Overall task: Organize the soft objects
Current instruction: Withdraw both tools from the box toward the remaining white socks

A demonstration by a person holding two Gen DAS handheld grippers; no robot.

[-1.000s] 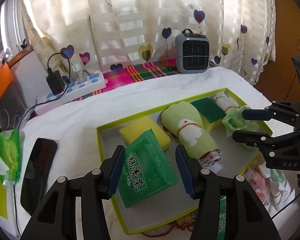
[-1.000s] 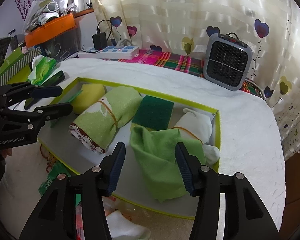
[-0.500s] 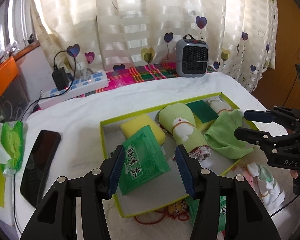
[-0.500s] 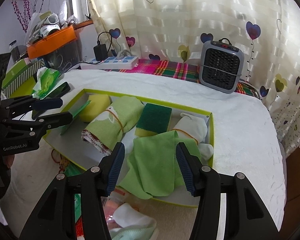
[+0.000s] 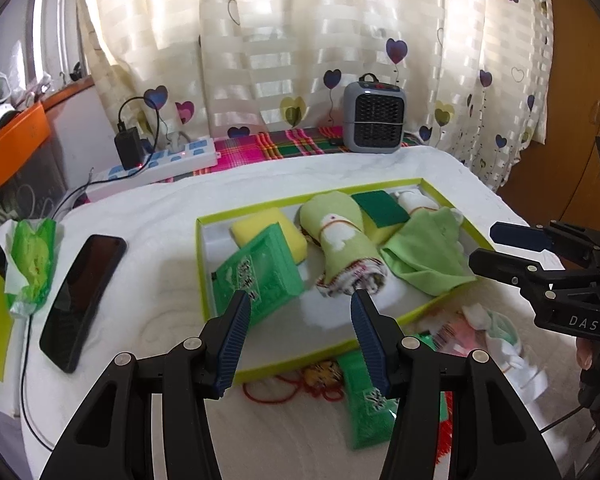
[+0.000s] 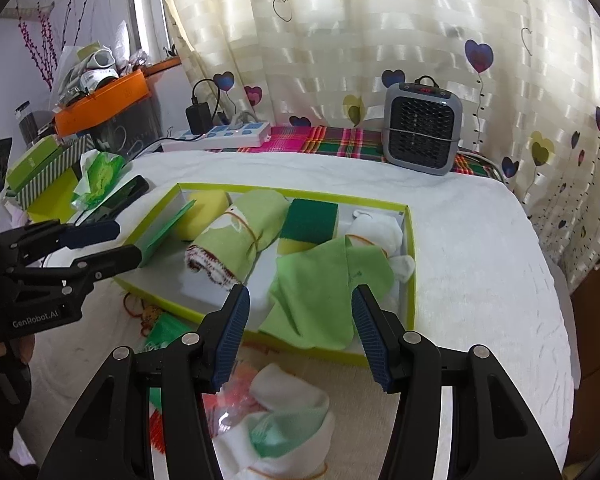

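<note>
Both hand-held grippers are hovering released, with nothing between their blue pads: the left hand-held gripper (image 5: pixel 298 306) is hanging over the near left part of the tray (image 5: pixel 385 184), and the right hand-held gripper (image 6: pixel 300 300) is hanging over its near right edge. The tray, a shallow box with a yellow-green rim, is sitting on the white-covered table (image 6: pixel 480 240). Inside it, from left to right, a green packet (image 5: pixel 262 270) is leaning on a yellow sponge (image 5: pixel 260 228), a rolled green towel (image 5: pixel 342 240) is lying beside them, a green-topped sponge (image 5: pixel 380 208) is sitting at the far side, and a loose green cloth (image 6: pixel 324 284) is spreading over the near rim, partly covering a white rolled cloth (image 6: pixel 376 228). Near the tray, outside it, white and mint socks (image 6: pixel 288 420) are lying blurred. A phone (image 5: pixel 84 296) is lying to the left, and a small heater (image 5: pixel 374 118) is standing at the far side.
</note>
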